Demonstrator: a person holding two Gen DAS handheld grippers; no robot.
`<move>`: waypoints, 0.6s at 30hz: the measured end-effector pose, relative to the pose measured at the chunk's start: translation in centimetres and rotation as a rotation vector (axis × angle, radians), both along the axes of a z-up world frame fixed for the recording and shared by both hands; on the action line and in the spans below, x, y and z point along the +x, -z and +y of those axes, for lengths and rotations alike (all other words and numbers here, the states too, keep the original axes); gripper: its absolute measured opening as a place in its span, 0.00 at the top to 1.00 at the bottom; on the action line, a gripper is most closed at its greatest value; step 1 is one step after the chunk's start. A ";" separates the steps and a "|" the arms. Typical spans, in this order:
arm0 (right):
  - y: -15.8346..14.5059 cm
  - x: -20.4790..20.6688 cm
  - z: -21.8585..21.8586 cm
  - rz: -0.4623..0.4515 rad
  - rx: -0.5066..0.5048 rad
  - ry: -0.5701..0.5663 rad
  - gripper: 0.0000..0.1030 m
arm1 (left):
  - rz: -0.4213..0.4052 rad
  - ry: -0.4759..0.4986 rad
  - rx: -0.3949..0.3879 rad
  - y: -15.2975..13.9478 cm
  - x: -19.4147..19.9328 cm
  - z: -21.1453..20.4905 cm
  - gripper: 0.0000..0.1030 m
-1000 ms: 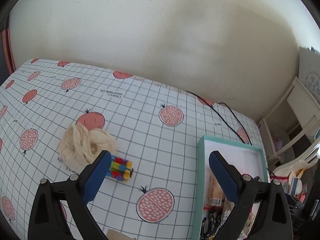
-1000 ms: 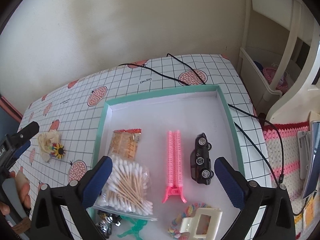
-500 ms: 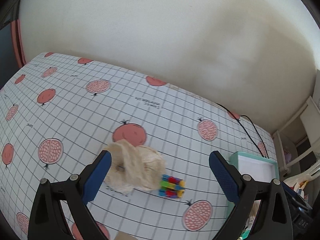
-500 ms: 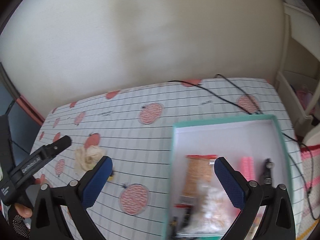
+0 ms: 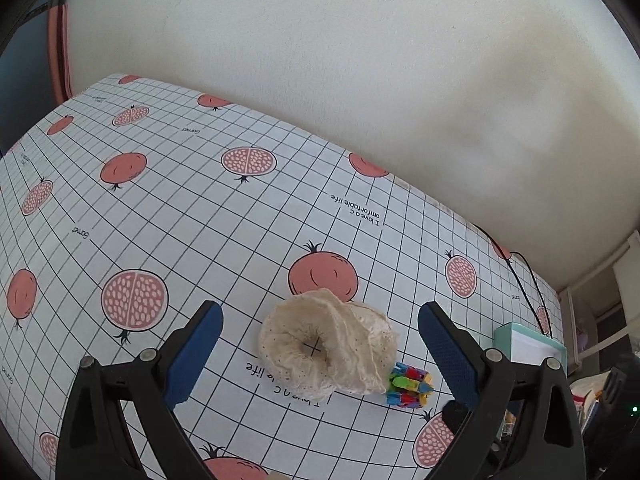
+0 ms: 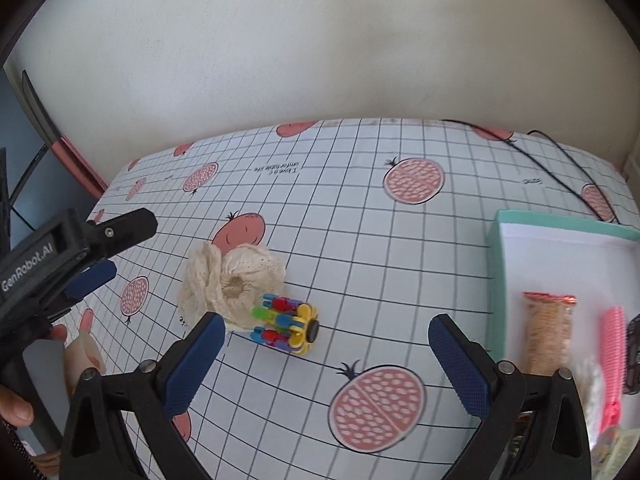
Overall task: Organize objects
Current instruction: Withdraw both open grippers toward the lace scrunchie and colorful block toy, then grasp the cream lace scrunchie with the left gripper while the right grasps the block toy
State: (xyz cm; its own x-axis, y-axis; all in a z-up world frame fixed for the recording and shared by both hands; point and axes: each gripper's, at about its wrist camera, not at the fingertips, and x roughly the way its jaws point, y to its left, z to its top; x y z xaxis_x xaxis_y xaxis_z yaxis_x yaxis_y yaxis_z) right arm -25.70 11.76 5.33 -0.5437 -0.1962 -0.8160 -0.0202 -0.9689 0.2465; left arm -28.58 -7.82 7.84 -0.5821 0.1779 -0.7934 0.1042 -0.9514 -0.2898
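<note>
A cream lace scrunchie [image 5: 326,346] lies on the pomegranate-print tablecloth [image 5: 180,208], between the open fingers of my left gripper [image 5: 318,356] and just ahead of them. A multicoloured block toy [image 5: 409,385] touches its right side. In the right wrist view the scrunchie [image 6: 228,280] and the toy [image 6: 286,322] lie left of centre, ahead of my open, empty right gripper [image 6: 326,364]. My left gripper [image 6: 94,256] shows at the left edge there, open. The teal-rimmed tray [image 6: 498,280] sits on the right.
The tray holds a snack packet [image 6: 548,330], a pink comb-like item [image 6: 614,348] and a dark toy car at the frame edge. A black cable [image 6: 560,160] runs along the far right of the table. A wall stands behind the table.
Both grippers swung left, away from the tray. The scrunchie now sits centred between my left fingers, and the toy has come into the middle of the right wrist view.
</note>
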 end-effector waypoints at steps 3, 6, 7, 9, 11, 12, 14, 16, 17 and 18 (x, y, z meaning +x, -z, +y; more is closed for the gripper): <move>0.9 -0.3 -0.7 -0.008 -0.005 -0.006 0.00 | -0.013 0.014 0.001 0.7 -0.2 0.4 0.05; 1.7 -0.6 -1.4 -0.012 -0.007 -0.015 0.00 | -0.024 0.027 -0.001 1.4 -0.3 0.9 0.05; 2.0 -0.7 -1.6 -0.015 -0.006 -0.019 0.00 | -0.032 0.032 0.000 1.7 -0.4 1.1 0.05; 2.4 -0.8 -1.9 -0.015 -0.001 -0.021 0.01 | -0.046 0.037 -0.008 2.2 -0.5 1.3 0.05; 2.7 -0.9 -1.9 -0.017 -0.001 -0.013 0.03 | -0.056 0.045 -0.021 2.8 -0.6 1.5 0.05; 2.9 -1.0 -1.9 -0.020 -0.003 -0.009 0.03 | -0.060 0.047 -0.029 3.1 -0.7 1.6 0.05; 3.4 -1.1 -2.0 -0.026 -0.008 0.002 0.05 | -0.072 0.049 -0.037 3.6 -0.8 1.7 0.05; 3.8 -1.2 -2.2 -0.030 -0.010 0.007 0.07 | -0.083 0.048 -0.034 4.1 -0.9 1.7 0.05; 3.9 -1.3 -2.2 -0.029 -0.012 0.009 0.08 | -0.088 0.050 -0.034 4.3 -0.9 1.8 0.05; 4.1 -1.3 -2.3 -0.029 -0.014 0.010 0.09 | -0.089 0.052 -0.035 4.4 -0.9 1.9 0.05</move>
